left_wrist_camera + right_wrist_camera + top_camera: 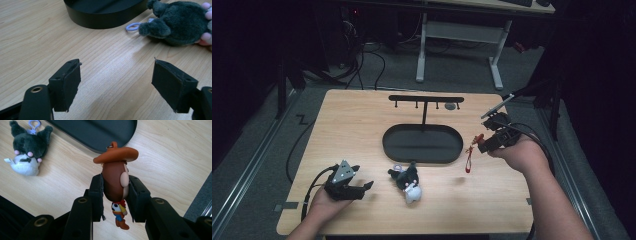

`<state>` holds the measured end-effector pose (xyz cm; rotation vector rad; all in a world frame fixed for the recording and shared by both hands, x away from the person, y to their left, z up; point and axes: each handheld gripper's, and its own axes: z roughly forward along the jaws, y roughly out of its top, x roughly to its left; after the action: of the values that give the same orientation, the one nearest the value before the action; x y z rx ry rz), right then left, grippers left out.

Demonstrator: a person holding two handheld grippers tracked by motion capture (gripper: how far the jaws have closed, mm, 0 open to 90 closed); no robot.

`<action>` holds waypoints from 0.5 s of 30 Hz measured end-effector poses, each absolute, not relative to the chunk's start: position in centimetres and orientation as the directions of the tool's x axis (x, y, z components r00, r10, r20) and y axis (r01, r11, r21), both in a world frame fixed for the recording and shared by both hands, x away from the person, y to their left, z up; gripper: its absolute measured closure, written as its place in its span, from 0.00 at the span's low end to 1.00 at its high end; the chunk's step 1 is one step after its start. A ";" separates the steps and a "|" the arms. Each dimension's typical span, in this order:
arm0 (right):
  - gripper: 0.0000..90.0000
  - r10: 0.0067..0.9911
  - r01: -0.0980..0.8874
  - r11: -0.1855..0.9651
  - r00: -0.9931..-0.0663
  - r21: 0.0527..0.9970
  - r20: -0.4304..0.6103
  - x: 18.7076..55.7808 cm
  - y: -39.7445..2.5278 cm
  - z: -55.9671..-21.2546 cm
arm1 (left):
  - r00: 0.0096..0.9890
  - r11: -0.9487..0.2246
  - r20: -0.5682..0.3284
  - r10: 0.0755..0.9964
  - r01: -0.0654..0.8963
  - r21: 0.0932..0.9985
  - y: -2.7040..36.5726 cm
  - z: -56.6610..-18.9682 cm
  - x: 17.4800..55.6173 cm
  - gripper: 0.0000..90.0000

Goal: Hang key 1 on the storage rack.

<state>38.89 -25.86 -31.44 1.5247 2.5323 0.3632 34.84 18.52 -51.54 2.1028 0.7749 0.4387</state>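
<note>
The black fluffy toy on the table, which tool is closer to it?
The left tool. It sits open just beside the plush toy, not touching. The right tool is farther off across the table, shut on a cowboy figure.

A lab: dim room, cables [362, 65] across grey floor (white-legged desk [459, 35] behind).

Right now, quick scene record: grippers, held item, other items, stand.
left gripper: jaws open, holding nothing, low over the table
right gripper: jaws shut on cowboy figure
cowboy figure: gripped at the head, hat on, red cord hanging below in the high view
plush toy: dark and white, lying on the table in front of the stand, lilac clip
stand: black, oval base, crossbar with hooks
</note>
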 end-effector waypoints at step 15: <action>0.76 0.895 0.848 0.431 -0.446 0.309 -0.026 41.4 -25.2 -30.0 | 0.749 -0.461 0.029 0.662 0.376 0.804 18.8 -51.6 35.0 0.26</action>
<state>41.42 -25.24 -29.98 1.5377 2.4957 0.3744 34.99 18.81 -51.57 2.1016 0.7777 0.4301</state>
